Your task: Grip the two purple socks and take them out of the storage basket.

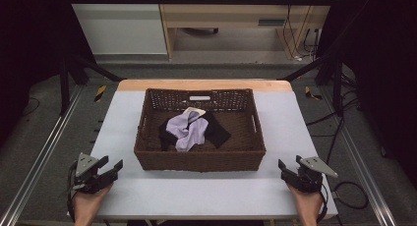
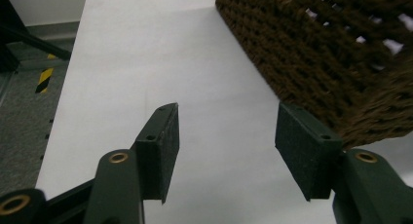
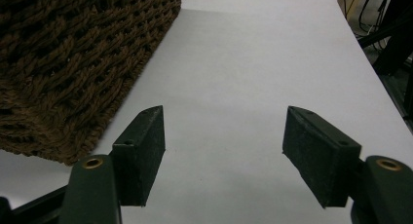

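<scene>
High view first: we see a white surface [image 1: 206, 186] with a brown wicker basket [image 1: 199, 159] sitting in its middle, nearer the far edge than the near one. Inside the basket lie a lilac cloth [image 1: 186, 130] bunched on top of a black cloth [image 1: 219, 130], and a small pale tag or card [image 1: 194, 110] peeks out at the far side of the lilac one; we cannot tell what it is.

Our left tongs [image 1: 109, 168] rest at the near left corner of the surface, held by a hand [image 1: 88, 199] coming in from the bottom. Our right tongs [image 1: 289, 168] sit at the near right corner, held by the other hand [image 1: 307, 201]. Both sit apart from the basket, one off each of its near corners.

Left gripper view shows our left tongs [image 2: 226, 151] spread wide with nothing between the jaws, only bare surface [image 2: 146, 63] beneath them. The basket [image 2: 331, 58] stands just beside the right-hand jaw in that view, its woven wall close but not touched.

Right gripper view shows our right tongs [image 3: 224, 156] likewise spread wide and holding nothing, over bare surface [image 3: 263, 63]. The basket [image 3: 73, 58] fills the upper left there, its near corner just beside the left-hand jaw.
</scene>
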A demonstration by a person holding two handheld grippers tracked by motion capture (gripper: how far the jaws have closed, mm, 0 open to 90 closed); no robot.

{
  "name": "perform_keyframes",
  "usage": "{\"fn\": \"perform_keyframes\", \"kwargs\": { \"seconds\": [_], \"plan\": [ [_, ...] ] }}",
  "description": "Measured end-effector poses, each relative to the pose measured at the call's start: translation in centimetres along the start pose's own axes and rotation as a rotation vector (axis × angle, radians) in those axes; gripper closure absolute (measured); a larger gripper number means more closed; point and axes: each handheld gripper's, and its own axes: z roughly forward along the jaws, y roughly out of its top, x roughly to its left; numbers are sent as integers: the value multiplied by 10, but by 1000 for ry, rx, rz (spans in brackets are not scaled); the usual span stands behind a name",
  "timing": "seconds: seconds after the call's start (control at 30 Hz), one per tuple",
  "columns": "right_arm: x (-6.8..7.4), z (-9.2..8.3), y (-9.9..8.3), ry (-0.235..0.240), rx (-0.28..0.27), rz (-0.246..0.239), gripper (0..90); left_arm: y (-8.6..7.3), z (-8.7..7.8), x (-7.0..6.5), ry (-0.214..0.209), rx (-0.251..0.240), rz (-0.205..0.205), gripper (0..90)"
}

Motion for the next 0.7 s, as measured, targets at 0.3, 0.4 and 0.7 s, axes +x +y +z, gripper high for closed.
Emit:
{"fn": "perform_keyframes", "kwargs": {
  "seconds": [0.3,0.4,0.7],
  "plan": [
    [-2,-1,-2,26,-17,4,288,7,-11,-9,-67,-82,-62,393],
    [-1,-2,-2,27,-29,1,288,10,-14,-10,-72,-97,-61,391],
    [-2,0,-4,34,-35,-3,273,25,-28,-14,-71,-169,-55,373]
  ]
}}
